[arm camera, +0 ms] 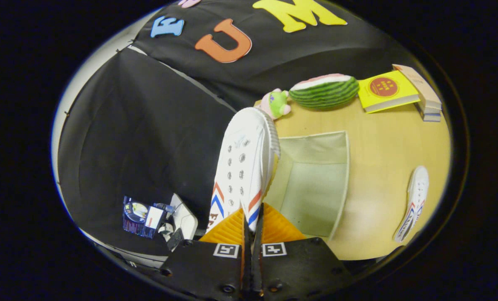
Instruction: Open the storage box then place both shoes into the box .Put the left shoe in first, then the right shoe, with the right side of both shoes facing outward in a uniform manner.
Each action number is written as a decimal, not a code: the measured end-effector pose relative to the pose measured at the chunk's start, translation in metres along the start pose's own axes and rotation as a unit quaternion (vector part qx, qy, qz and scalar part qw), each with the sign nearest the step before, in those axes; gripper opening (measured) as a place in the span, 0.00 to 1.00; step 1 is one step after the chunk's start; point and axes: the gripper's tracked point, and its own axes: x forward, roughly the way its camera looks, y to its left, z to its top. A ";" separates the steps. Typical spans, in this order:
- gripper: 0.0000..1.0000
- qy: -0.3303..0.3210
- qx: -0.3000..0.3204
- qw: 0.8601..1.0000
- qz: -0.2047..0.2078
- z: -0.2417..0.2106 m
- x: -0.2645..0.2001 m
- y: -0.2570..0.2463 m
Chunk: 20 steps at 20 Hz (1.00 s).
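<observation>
Closed fingers of the gripper [253,219] pinch the heel edge of a white shoe [242,165], held up beside the open storage box [315,184] on the wooden table [382,146]; the second shoe [414,202] lies well apart beyond the box

- The gripper [253,217] has its fingers closed on the heel edge of a white canvas shoe with red and blue stripes [242,167], which stretches ahead and blocks the left rim of the open beige fabric storage box [343,175] at centre frame
- The box's inside lies bare, open from above
- Upper right: a striped watermelon plush [325,90], a small green and pink plush toy [277,103] and a yellow book on a stack [386,91] crowd the light wooden table [382,146] beyond the box
- Lower right: a second white shoe [414,200] lies well apart from the box, bare tabletop between
</observation>
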 end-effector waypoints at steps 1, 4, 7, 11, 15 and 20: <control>0.07 0.009 0.009 1.000 0.000 -0.004 0.013 -0.002; 0.07 0.017 0.036 0.999 -0.007 -0.011 0.039 -0.012; 0.07 0.016 0.067 0.997 -0.034 -0.018 0.058 -0.038; 0.07 0.038 0.126 0.990 -0.045 -0.030 0.075 -0.059; 0.07 0.041 0.144 0.988 -0.042 -0.023 0.085 -0.070; 0.07 0.080 0.160 0.984 -0.023 -0.035 0.102 -0.067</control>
